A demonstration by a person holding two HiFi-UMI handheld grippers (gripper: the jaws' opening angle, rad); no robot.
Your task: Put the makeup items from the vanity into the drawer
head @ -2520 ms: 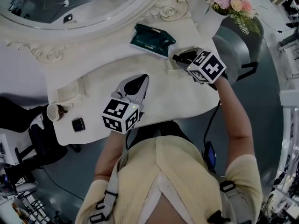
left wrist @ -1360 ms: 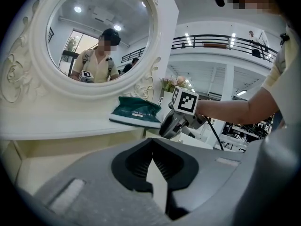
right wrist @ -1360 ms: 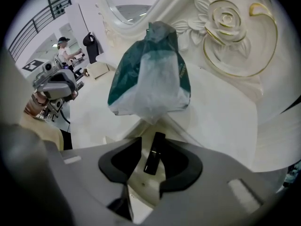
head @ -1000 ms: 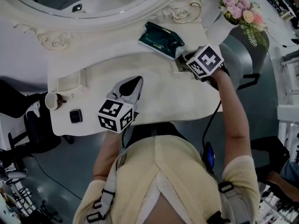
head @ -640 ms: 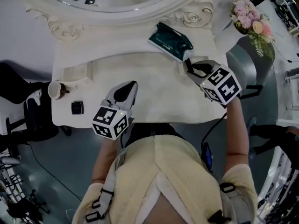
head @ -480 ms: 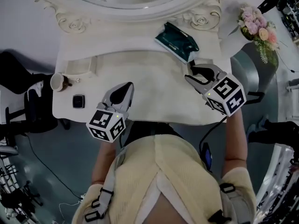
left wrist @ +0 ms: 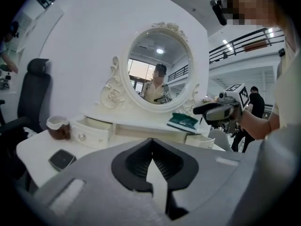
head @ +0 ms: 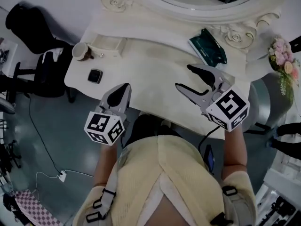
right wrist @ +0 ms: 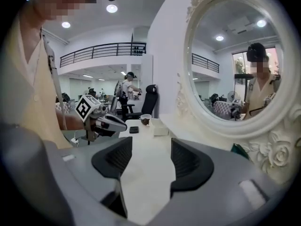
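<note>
On the white vanity (head: 150, 69) a green makeup case (head: 207, 46) lies at the back right, under the mirror. A small black compact (head: 95, 75) sits at the left, near a cup (head: 83, 51) and an open little drawer (head: 109, 45). My right gripper (head: 184, 77) hovers over the right of the tabletop; its jaws are opening and nothing is between them. My left gripper (head: 125, 87) hangs over the front edge, shut and empty. The left gripper view shows the compact (left wrist: 62, 159), the left drawer (left wrist: 96, 128), the green case (left wrist: 183, 120) and a second small drawer (left wrist: 203, 139).
A round mirror (left wrist: 159, 67) in a carved frame rises behind the table. Pink flowers (head: 284, 65) stand off the right end. A black office chair (head: 28, 22) is at the left, and a cable runs over the grey floor (head: 42, 140).
My right gripper has pulled back from the small drawer beside the green case toward the table's front, and its jaws have spread. The left gripper stays shut. The head view has swung round.
</note>
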